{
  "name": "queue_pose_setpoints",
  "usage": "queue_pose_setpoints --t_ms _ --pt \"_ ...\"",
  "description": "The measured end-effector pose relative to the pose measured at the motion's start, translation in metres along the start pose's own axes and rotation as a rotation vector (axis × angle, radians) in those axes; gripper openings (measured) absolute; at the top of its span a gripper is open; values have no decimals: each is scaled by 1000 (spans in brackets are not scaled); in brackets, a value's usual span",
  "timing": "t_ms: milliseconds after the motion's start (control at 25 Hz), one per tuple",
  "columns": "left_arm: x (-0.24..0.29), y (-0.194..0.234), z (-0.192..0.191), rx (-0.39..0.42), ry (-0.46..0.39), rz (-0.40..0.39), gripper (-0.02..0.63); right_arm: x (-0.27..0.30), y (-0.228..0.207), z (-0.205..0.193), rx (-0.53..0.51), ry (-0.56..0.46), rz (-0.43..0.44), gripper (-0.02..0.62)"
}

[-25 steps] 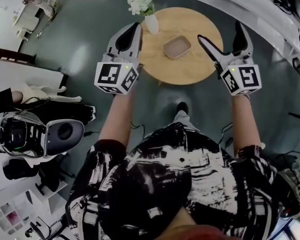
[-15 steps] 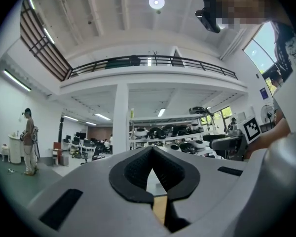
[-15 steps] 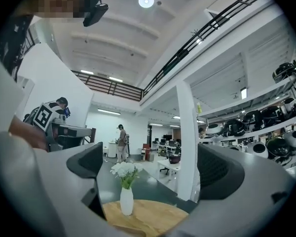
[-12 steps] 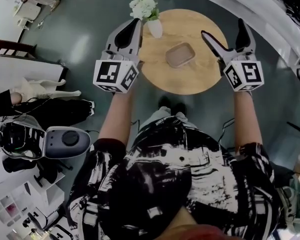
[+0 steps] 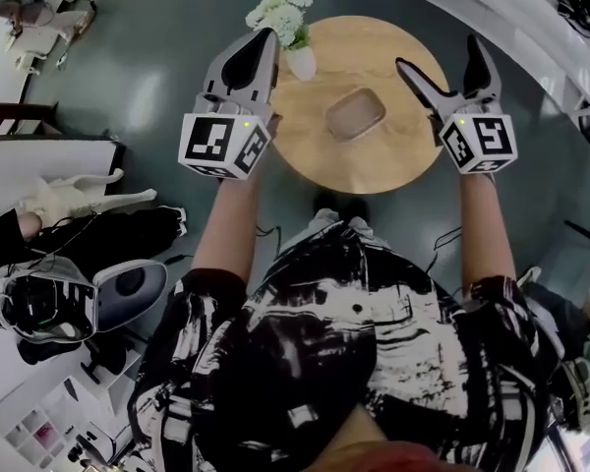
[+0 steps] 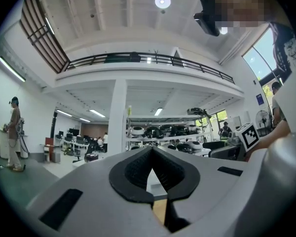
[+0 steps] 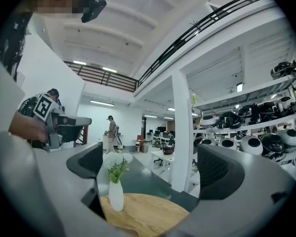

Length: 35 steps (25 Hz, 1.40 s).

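hovering above the round table (image 5: 374, 160), left gripper (image 5: 265, 37) pinched closed on nothing near the flower vase (image 5: 301, 63), right gripper (image 5: 439, 55) gaping wide and empty, tray (image 5: 355, 113) lying between them; a careless left swing might topple that top-heavy vase

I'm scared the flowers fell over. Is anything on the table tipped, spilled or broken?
No, nothing stands out. The white vase stands upright near the edge of the round table with its flowers in it, and the small tray lies flat near the middle. No spill or break shows.
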<state>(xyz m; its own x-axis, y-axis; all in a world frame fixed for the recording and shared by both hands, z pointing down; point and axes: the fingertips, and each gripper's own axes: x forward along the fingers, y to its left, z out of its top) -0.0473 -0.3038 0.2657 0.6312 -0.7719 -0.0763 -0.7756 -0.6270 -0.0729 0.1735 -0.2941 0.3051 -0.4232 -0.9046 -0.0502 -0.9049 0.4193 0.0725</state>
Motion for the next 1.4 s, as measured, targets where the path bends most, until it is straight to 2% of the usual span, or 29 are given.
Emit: queue_pose_setpoints --t_ms 160,320,480,800,960,1080,1400 --pt "6 1 -8 -6 6 -6 0 2 -6 -25 11 48 -6 571" --pt "3 1 -23 -9 26 -3 0 7 -6 -67 35 125 28 571" --pt "-8 4 -28 -25 43 9 0 10 2 -114 73 247 87 571" --pt "-34 8 -55 -63 104 29 0 21 20 -236 120 538 227 571" --pt "-44 12 -69 -74 126 44 0 25 29 -281 152 638 280 571" --pt "-48 15 -71 -81 129 53 0 26 37 -301 155 691 318 571" --pt "-40 9 -55 -74 99 32 0 21 48 -325 179 792 384 565"
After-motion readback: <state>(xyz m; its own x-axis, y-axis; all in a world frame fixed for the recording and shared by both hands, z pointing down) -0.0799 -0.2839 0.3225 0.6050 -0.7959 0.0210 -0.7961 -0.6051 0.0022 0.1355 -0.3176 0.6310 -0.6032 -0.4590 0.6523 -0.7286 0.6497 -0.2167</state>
